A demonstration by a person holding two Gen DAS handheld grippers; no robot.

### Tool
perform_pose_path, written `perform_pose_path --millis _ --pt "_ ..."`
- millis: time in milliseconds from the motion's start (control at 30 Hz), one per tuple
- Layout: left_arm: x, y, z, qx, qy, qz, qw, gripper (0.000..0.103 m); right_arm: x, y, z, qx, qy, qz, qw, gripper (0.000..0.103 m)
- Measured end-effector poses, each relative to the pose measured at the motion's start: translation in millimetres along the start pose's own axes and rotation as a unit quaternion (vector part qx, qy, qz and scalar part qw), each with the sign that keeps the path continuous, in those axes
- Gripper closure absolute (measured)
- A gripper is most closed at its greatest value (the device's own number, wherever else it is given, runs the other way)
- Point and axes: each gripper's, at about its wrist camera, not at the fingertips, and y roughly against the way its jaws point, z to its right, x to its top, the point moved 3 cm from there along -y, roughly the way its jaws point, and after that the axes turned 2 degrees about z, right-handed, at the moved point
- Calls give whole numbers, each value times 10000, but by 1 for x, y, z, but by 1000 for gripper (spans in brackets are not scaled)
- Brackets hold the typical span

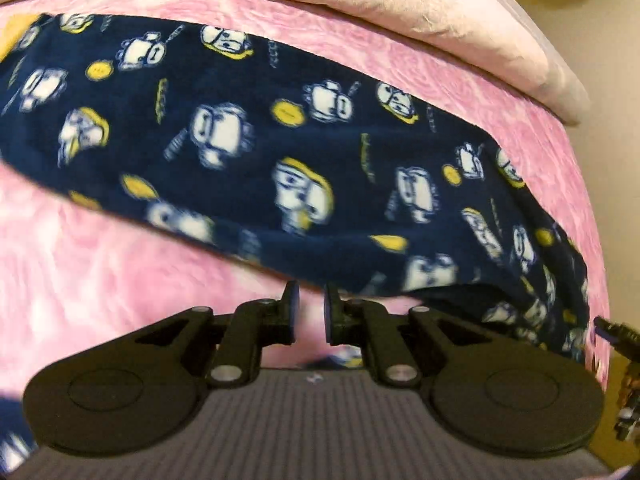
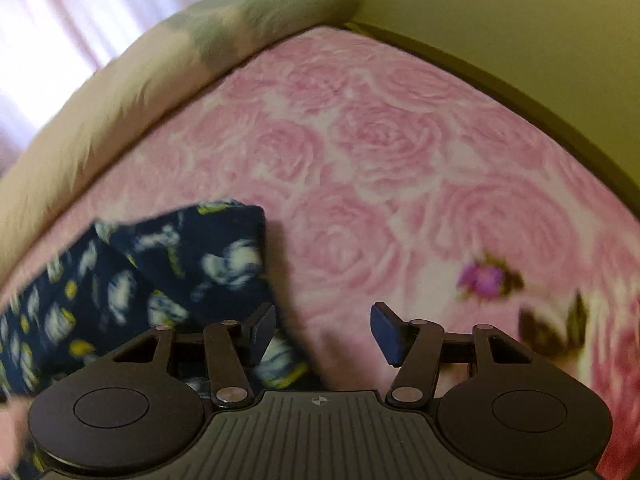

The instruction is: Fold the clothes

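Note:
A navy fleece garment (image 1: 248,128) printed with white cartoon figures and yellow spots lies as a long band across the pink rose bedspread (image 1: 100,280). My left gripper (image 1: 311,300) hovers just short of its near edge. Its jaws are shut to a narrow slit, with only bedspread showing through. In the right wrist view one end of the same garment (image 2: 192,264) lies doubled over at the lower left. My right gripper (image 2: 323,320) stands open beside it, its left finger (image 2: 264,332) over the cloth's edge and nothing between the pads.
A cream quilt (image 1: 400,4) is bunched along the far side of the bed, seen also as the quilt (image 2: 120,80) at upper left. A dark bed frame (image 2: 520,96) and a yellow-green wall (image 2: 520,20) bound the right. Bare bedspread (image 2: 380,140) stretches ahead of the right gripper.

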Motion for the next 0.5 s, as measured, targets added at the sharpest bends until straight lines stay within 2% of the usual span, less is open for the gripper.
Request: perform_pose_path --millis 133,200,267,400,500 --pt "-29 2 46 491 521 269 9971 95 19 -48 19 626 1086 -79 9921 53" --pt "-43 2 70 518 902 328 9940 95 28 -70 23 1038 1587 -153 9817 53" --pt "-56 1 92 425 1180 279 9917 95 35 -85 16 1621 1997 -198 9662 53" --pt "-63 -1 127 608 1047 244 9923 95 45 -104 -6 2570 2371 -252 9366 53" --pt "-63 1 142 751 1029 287 9914 95 50 -118 -19 2822 2378 -287 9290 53"
